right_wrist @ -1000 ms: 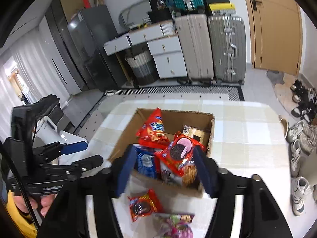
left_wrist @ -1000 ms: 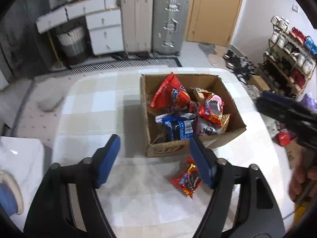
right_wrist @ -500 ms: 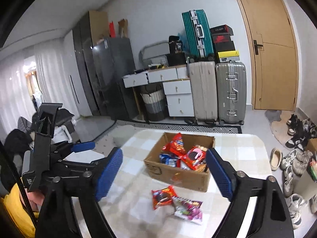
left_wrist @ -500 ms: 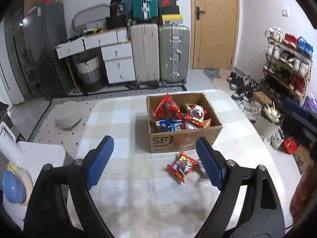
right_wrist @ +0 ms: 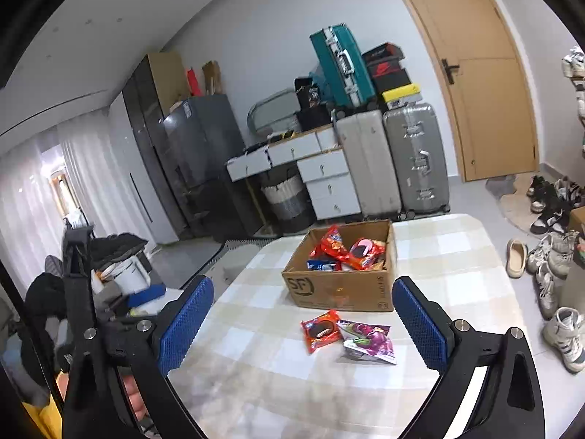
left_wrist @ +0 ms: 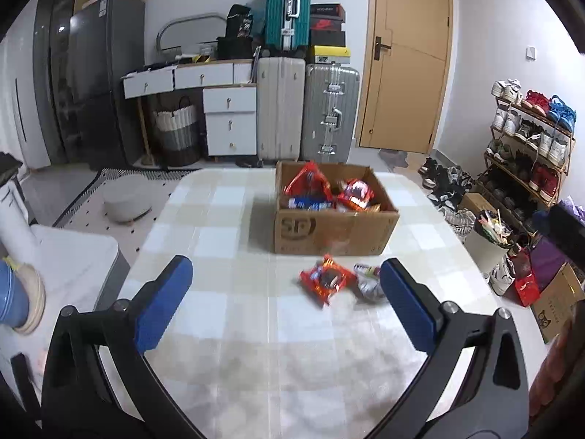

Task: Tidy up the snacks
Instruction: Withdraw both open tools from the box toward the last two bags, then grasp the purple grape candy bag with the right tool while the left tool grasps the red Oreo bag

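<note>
An open cardboard box (left_wrist: pixel 329 226) (right_wrist: pixel 340 292) stands on the checked table (left_wrist: pixel 219 219) and holds several red and blue snack packets. Two packets lie on the table just in front of it: a red one (left_wrist: pixel 327 281) (right_wrist: pixel 321 329) and a purple and silver one (left_wrist: pixel 367 281) (right_wrist: pixel 369 340). My left gripper (left_wrist: pixel 285 269) hovers over the table well short of them, its jaws opening with nothing between them. My right gripper (right_wrist: pixel 303 287) is also back from the packets, jaws opening and empty.
Suitcases (left_wrist: pixel 281 106), white drawers (left_wrist: pixel 228 124) and a wooden door (left_wrist: pixel 406 55) line the far wall. A shoe rack (left_wrist: pixel 530 139) and floor clutter stand to the right of the table. A white stool (left_wrist: pixel 65 256) sits at the left.
Both grippers have drawn back from the box toward the table's near side and risen a little. Their jaws have spread wider. The red packet between the right fingers is no longer there.
</note>
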Demonstrator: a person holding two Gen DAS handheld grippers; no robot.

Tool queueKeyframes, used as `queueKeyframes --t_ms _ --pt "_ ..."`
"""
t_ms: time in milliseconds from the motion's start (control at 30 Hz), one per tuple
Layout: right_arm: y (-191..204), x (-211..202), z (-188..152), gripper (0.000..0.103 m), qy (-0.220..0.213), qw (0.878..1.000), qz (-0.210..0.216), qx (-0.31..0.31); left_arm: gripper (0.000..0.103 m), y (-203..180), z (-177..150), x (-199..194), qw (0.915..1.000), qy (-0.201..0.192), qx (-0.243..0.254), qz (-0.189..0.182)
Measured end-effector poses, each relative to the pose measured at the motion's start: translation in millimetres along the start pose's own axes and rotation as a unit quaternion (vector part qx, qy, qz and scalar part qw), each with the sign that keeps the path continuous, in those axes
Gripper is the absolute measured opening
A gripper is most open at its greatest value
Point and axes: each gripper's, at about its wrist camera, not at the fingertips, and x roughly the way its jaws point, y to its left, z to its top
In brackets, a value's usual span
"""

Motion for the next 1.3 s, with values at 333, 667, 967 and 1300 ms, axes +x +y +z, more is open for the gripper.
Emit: queueKeyframes --t_ms 333,667,967,1300 --pt "-20 -1 -61 0.101 0.006 1.000 -0.007 0.007 0.102 4 -50 37 0.9998 0.019 -0.003 -0.004" --pt "-53 54 -82 0.101 0.074 0.997 -0.022 0.031 0.102 -3 -65 104 0.9972 0.071 -0.003 -0.022" --pt "-78 135 -74 0.101 0.129 0.991 -0.028 0.017 0.102 0 -63 151 0.9947 0.099 -0.012 -0.025" --pt "-104 233 -94 0.080 0.231 0.972 -0.028 -0.005 0.102 8 -64 200 0.9909 0.131 -0.021 -0.022"
